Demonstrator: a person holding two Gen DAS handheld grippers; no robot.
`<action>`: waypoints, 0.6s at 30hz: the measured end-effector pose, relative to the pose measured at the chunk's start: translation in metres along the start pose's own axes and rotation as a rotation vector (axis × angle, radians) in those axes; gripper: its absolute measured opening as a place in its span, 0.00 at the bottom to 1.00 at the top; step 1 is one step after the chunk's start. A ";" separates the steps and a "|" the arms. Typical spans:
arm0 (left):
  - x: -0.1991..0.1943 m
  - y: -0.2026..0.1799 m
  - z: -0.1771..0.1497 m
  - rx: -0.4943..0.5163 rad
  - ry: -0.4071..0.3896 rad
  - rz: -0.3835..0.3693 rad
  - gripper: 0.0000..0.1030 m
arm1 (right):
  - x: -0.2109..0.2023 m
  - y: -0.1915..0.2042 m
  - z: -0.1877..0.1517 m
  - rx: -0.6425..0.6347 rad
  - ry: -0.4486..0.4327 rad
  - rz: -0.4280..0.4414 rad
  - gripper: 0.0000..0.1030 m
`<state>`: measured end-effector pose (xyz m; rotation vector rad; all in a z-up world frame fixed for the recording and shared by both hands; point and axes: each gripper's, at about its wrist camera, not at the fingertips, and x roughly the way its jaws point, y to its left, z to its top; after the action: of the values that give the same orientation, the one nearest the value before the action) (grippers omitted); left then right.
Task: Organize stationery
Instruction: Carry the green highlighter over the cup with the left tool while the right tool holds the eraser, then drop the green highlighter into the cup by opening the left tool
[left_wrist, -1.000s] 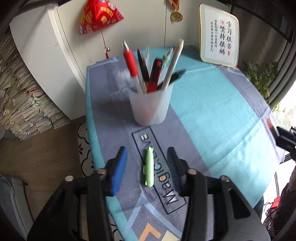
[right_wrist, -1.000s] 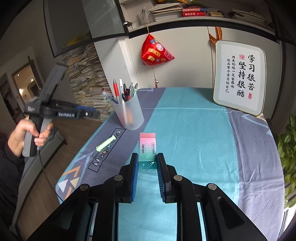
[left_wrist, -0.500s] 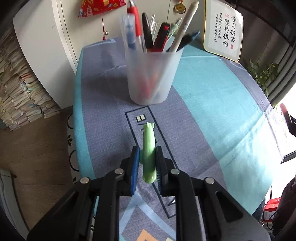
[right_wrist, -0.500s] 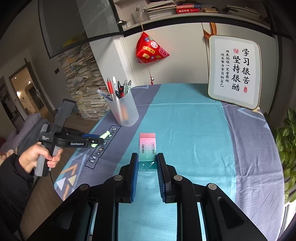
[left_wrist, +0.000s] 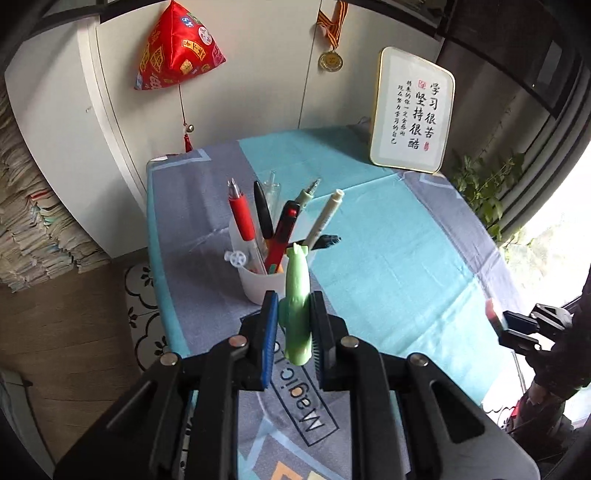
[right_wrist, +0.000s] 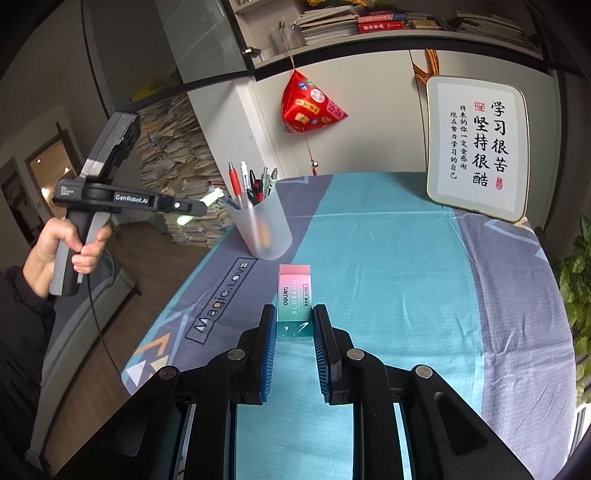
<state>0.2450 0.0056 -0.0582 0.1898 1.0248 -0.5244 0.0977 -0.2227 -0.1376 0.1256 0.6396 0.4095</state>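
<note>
My left gripper (left_wrist: 293, 325) is shut on a light green pen (left_wrist: 297, 302) and holds it in the air, above and to the near left of a translucent pen cup (left_wrist: 264, 273) that holds several pens. In the right wrist view the left gripper (right_wrist: 192, 210) with the green pen (right_wrist: 210, 199) hangs left of the cup (right_wrist: 264, 232). My right gripper (right_wrist: 295, 328) is shut on a pink and teal eraser (right_wrist: 294, 302) near the table's front; the eraser's pink end also shows in the left wrist view (left_wrist: 493, 312).
The table wears a blue and grey cloth (right_wrist: 388, 258) printed "Magic.LOVE". A framed calligraphy board (right_wrist: 476, 147) leans at the back right. A red ornament (right_wrist: 310, 103) hangs on the wall. Paper stacks (right_wrist: 173, 147) and floor lie left, a plant (left_wrist: 484, 184) right.
My left gripper closed on the green pen on the cloth, then lifted it off the table to above cup height. My right gripper keeps holding the eraser, almost still.
</note>
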 end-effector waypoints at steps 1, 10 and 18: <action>0.003 -0.001 0.005 -0.001 0.016 0.006 0.14 | -0.001 -0.001 0.000 0.000 0.001 -0.004 0.21; 0.015 -0.013 0.045 0.123 0.159 0.077 0.14 | -0.010 -0.014 0.002 0.028 -0.036 -0.015 0.21; 0.036 -0.009 0.051 0.096 0.154 0.146 0.18 | -0.012 -0.021 -0.004 0.048 -0.033 -0.012 0.21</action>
<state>0.2945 -0.0336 -0.0616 0.3921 1.1266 -0.4308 0.0940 -0.2472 -0.1389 0.1736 0.6172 0.3795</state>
